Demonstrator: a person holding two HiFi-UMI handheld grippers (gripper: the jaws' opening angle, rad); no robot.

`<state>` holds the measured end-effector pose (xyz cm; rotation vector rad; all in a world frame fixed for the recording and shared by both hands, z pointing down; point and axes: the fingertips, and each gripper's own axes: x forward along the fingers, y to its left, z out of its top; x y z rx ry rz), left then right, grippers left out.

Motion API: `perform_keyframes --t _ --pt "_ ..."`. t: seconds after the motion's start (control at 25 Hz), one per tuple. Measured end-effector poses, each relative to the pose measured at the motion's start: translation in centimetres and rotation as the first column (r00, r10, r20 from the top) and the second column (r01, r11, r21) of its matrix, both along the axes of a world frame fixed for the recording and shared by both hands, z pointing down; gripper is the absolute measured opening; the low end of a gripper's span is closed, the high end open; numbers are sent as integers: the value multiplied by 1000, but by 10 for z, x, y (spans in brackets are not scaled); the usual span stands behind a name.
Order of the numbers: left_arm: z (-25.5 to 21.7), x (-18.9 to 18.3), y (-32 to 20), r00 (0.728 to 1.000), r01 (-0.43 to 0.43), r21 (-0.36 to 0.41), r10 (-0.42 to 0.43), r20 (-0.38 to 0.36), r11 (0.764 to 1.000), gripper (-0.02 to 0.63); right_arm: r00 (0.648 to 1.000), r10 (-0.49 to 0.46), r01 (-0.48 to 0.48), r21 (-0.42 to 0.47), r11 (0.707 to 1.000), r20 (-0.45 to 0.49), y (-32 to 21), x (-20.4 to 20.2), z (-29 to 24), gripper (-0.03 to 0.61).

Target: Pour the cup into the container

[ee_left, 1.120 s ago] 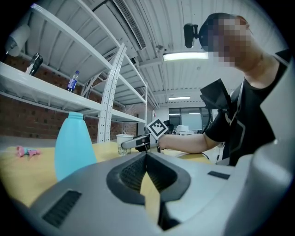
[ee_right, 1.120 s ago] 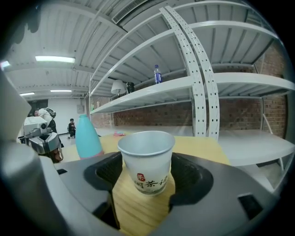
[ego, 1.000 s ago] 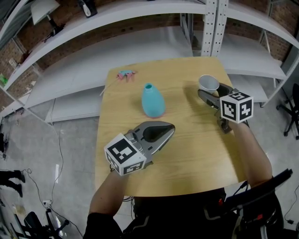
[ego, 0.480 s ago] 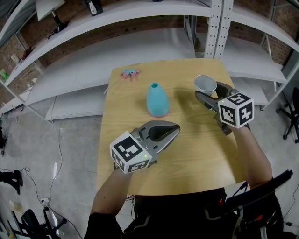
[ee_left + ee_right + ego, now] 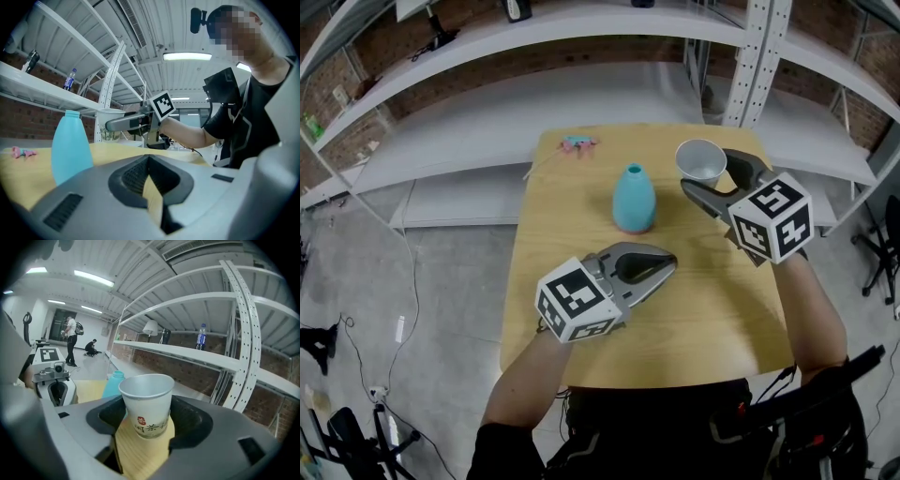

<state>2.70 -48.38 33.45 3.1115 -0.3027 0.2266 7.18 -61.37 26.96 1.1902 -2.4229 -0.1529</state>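
Nearest the person, the left gripper (image 5: pixel 666 264) hangs low over the table (image 5: pixel 712 319). Its jaws are together with nothing in them, and its own view shows only a sliver of tabletop behind the closed tips. It points up the table at the bottle (image 5: pixel 633 199), which stands just beyond it, near but not touching.

The bottle is upright on the wood, its long axis vertical and its small open mouth at the top (a narrow target for a pour).

Farther on and to the right, the right gripper (image 5: pixel 709 172) is clamped on the cup (image 5: pixel 700 159), one jaw on each side of its wall below the rim. The cup is upright, mouth up, and held clear of the table. Seen from the left gripper view, it (image 5: pixel 111 117) rides at about the height of the bottle's mouth. Whether it holds anything cannot be told.

The coming move turns on one relation. The bottle lies to the left of the cup, with bare table between them, and in the right gripper view it (image 5: pixel 114 380) shows just past the cup's left side. By my reading, the right gripper must carry the cup leftward until its rim is above the mouth, then tip it that way. The left gripper is nearer the bottle's body and could steady it.

Farthest off, a pink thing (image 5: pixel 578 143) lies at the table's far left edge, with shelves (image 5: pixel 581 94) beyond.
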Motion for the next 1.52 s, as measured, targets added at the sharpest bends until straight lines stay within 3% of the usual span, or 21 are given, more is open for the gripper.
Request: perform_keyframes --t 0.44,1.04,1.52 --pt "-1 -13 3 1000 2 -1 -2 -2 1000 2 979 -64 76 54 996 -193 0 -37 -23 301" --pt "-3 -22 7 1000 -8 -11 8 -19 1000 2 869 -29 114 142 983 -494 -8 -61 -17 301" --pt "-3 -22 7 1000 -2 8 2 -10 1000 2 835 -11 124 169 978 -550 -11 -65 -19 301"
